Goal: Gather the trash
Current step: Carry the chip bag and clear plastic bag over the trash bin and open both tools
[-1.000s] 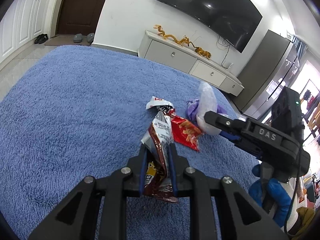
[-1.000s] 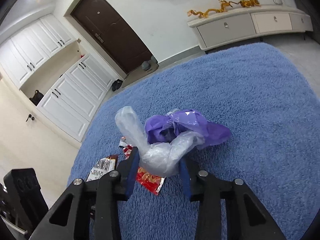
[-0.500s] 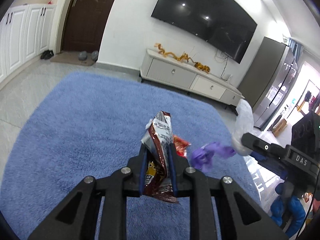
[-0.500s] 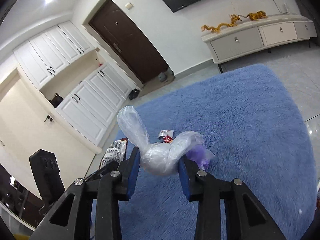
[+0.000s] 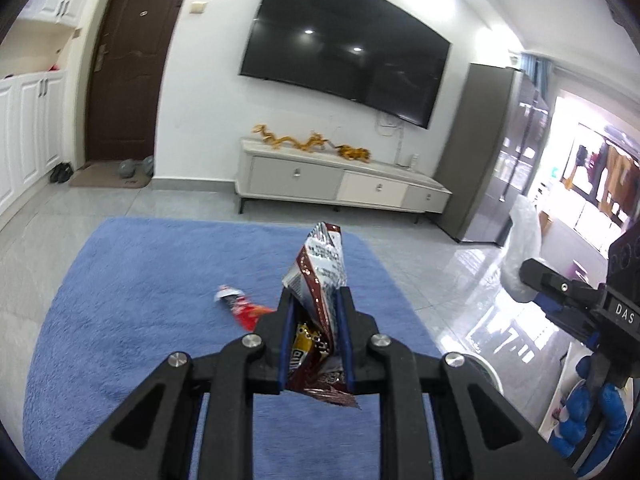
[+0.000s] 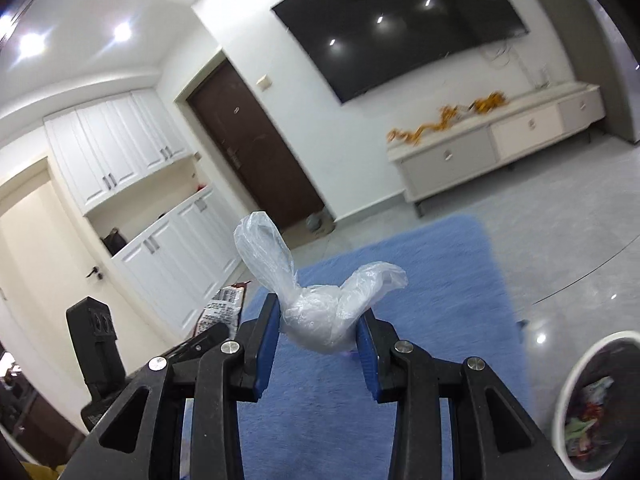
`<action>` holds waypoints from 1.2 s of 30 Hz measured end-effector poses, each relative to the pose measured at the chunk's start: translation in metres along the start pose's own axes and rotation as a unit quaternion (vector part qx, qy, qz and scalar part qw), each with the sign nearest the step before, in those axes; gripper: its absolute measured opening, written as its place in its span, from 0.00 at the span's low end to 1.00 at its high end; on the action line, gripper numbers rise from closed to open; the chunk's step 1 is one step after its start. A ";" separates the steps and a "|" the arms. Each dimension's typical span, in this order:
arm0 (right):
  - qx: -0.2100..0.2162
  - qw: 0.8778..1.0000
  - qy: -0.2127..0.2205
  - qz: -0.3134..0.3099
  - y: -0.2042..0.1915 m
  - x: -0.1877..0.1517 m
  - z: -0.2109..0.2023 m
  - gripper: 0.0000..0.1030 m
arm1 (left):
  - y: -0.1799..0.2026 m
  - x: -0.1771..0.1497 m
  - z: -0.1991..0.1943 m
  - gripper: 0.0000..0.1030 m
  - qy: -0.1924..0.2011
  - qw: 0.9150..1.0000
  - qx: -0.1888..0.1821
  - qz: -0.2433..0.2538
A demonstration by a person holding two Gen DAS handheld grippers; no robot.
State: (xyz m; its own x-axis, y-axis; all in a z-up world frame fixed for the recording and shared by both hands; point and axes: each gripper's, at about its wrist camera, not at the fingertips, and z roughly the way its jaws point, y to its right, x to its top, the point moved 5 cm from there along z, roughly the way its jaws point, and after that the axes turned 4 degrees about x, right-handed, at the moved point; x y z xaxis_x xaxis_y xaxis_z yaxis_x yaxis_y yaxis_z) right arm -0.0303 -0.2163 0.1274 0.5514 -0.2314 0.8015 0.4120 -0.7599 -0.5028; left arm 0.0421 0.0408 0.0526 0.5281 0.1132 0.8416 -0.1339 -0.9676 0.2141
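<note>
The left gripper (image 5: pixel 316 308) is clamped on a brown snack wrapper (image 5: pixel 320 272), which stands up between its blue-lined fingers (image 5: pixel 285 344), the crumpled lower end hanging out beneath them. The right gripper (image 6: pixel 318 336) is closed around a clear plastic bag (image 6: pixel 316 304), squeezed into a wad between its blue pads (image 6: pixel 266 348), with two loose ends poking up above them.

In the left wrist view the right gripper (image 5: pixel 532 280) sits off to the right, well apart from the left one, over the glossy tiled floor (image 5: pixel 460 272) past the rug's right edge.

Below both tools lies a blue rug (image 5: pixel 140 300). One red wrapper (image 5: pixel 240 306) lies on it, just left of the left gripper's fingers. The rest of the visible rug is bare pile, and its far edge meets grey tile that runs open to the TV cabinet (image 5: pixel 340 184) against the wall.

At the lower right of the right wrist view, a white-rimmed trash bin (image 6: pixel 576 376) stands on the tile beside the rug's right edge, with colourful wrappers inside. Between the right gripper and the bin there is only rug and floor.
</note>
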 end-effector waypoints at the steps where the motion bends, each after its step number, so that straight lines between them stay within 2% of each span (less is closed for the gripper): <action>1: -0.014 1.000 0.010 -0.003 0.004 0.002 -0.012 0.33 | 0.009 0.002 0.001 0.18 0.000 1.000 -0.005 0.006; 6: -0.077 0.996 0.048 -0.008 0.031 0.005 -0.063 0.33 | 0.066 0.009 0.009 0.18 -0.005 0.998 -0.040 0.045; 11: -0.160 0.984 0.071 0.003 0.074 0.002 -0.105 0.33 | 0.132 0.009 0.028 0.18 -0.023 0.993 -0.079 0.086; 17: -0.238 0.967 0.071 0.048 0.143 -0.016 -0.130 0.35 | 0.221 -0.015 0.064 0.18 -0.067 0.979 -0.132 0.140; 22: -0.273 0.956 0.053 0.091 0.192 -0.036 -0.134 0.35 | 0.283 -0.048 0.104 0.19 -0.120 0.965 -0.166 0.165; 27: -0.295 0.946 0.033 0.128 0.229 -0.057 -0.131 0.38 | 0.321 -0.072 0.136 0.21 -0.165 0.954 -0.193 0.161; 28: -0.299 0.944 0.030 0.135 0.236 -0.061 -0.129 0.38 | 0.327 -0.075 0.141 0.23 -0.171 0.952 -0.199 0.160; 32: -0.311 0.938 0.020 0.154 0.255 -0.070 -0.129 0.47 | 0.342 -0.082 0.159 0.48 -0.192 0.945 -0.220 0.148; 36: -0.320 0.933 0.019 0.163 0.260 -0.073 -0.131 0.53 | 0.352 -0.086 0.169 0.51 -0.206 0.941 -0.229 0.141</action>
State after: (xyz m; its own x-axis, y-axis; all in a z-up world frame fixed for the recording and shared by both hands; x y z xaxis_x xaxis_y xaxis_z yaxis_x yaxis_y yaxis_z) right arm -0.0589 -0.4769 -0.0195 0.5409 -0.5257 0.6566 -0.2975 -0.8497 -0.4353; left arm 0.0915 -0.3481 -0.0277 0.6852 -0.3219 0.6534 -0.6151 -0.7361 0.2825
